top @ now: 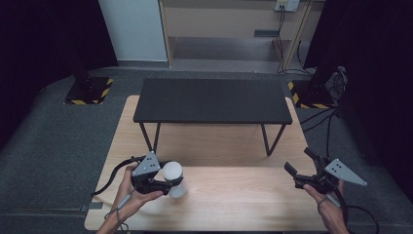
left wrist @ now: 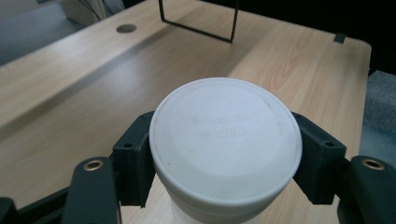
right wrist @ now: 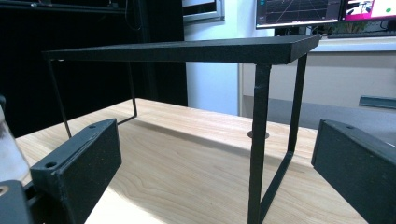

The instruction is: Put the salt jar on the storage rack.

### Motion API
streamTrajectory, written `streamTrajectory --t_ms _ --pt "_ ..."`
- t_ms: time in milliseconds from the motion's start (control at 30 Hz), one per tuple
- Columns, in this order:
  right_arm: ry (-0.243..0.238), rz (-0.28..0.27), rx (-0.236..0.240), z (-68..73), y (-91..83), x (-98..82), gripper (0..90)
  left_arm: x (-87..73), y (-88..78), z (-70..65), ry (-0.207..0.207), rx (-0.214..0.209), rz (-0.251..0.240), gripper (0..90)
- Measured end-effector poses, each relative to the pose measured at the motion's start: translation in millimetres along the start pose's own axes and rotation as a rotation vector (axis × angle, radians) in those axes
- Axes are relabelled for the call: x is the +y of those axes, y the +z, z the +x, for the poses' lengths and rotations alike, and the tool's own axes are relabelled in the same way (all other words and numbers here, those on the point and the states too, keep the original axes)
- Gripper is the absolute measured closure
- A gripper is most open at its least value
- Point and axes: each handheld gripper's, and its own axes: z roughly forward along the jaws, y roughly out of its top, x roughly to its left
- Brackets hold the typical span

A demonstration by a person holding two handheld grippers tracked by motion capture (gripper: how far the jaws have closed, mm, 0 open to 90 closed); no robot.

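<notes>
We see a pale wooden table (top: pixel 234 195) with rounded corners spreading out under the tools. On its far half, ahead of both tools, stands a low black shelf with a flat rectangular top on thin bent-wire legs (top: pixel 213 101); its nearest leg (right wrist: pixel 258 140) rises just in front of the right tool. A small round hole (left wrist: pixel 126 28) lies in the tabletop beyond the left tool. Grey carpet (top: pixel 53 141) surrounds the table. Farther off stand two black stands with yellow-and-black striped bases (top: pixel 90 90), a light wooden cabinet (top: pixel 229 24) and lit monitors (right wrist: pixel 322 11).
</notes>
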Motion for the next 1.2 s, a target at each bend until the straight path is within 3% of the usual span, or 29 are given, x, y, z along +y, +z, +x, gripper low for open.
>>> streamTrajectory --t_ms 100,200,300,333,367,500,567,633,733,967,1200 --pt "0.001 -0.001 0.0 -0.2 -0.1 -0.1 1.5 16.7 -7.1 -2.7 -0.009 0.019 -0.001 32.2" --pt "-0.001 -0.002 0.0 -0.1 -0.5 -0.2 1.5 37.6 -15.5 -6.0 0.015 0.035 0.012 32.2" --pt "0.0 -0.002 0.0 0.1 -0.4 -0.1 1.4 56.3 -26.3 -6.4 0.004 0.043 0.007 32.1" --pt "0.0 -0.002 0.001 0.2 -0.4 -0.1 1.4 69.4 -34.8 -4.9 0.003 0.042 0.001 32.1" --pt "0.0 -0.002 0.001 0.2 -0.4 -0.1 1.4 69.4 -34.8 -4.9 0.003 0.042 0.001 32.0" --pt "-0.001 -0.001 0.003 0.1 -0.2 0.0 1.4 96.6 -54.2 -3.3 -0.003 0.07 -0.035 32.0" --pt "-0.001 -0.003 0.004 0.1 -0.4 -0.1 1.4 119.2 -68.9 -2.0 -0.006 0.099 -0.065 32.0" --pt "-0.002 -0.004 0.003 -0.1 -0.4 -0.2 1.4 127.2 -73.4 -1.0 -0.006 0.108 -0.073 32.1" --pt "0.0 -0.003 0.002 -0.2 -0.3 -0.2 1.4 152.7 -86.2 2.9 -0.04 0.146 -0.103 32.1" --pt "-0.001 -0.005 0.005 -0.3 -0.5 -0.2 1.4 191.1 -91.6 12.0 -0.074 0.228 -0.086 32.2" --pt "0.001 -0.007 0.003 -0.8 -1.2 -0.3 1.4 208.1 -79.7 23.2 -0.082 0.311 -0.083 32.2"
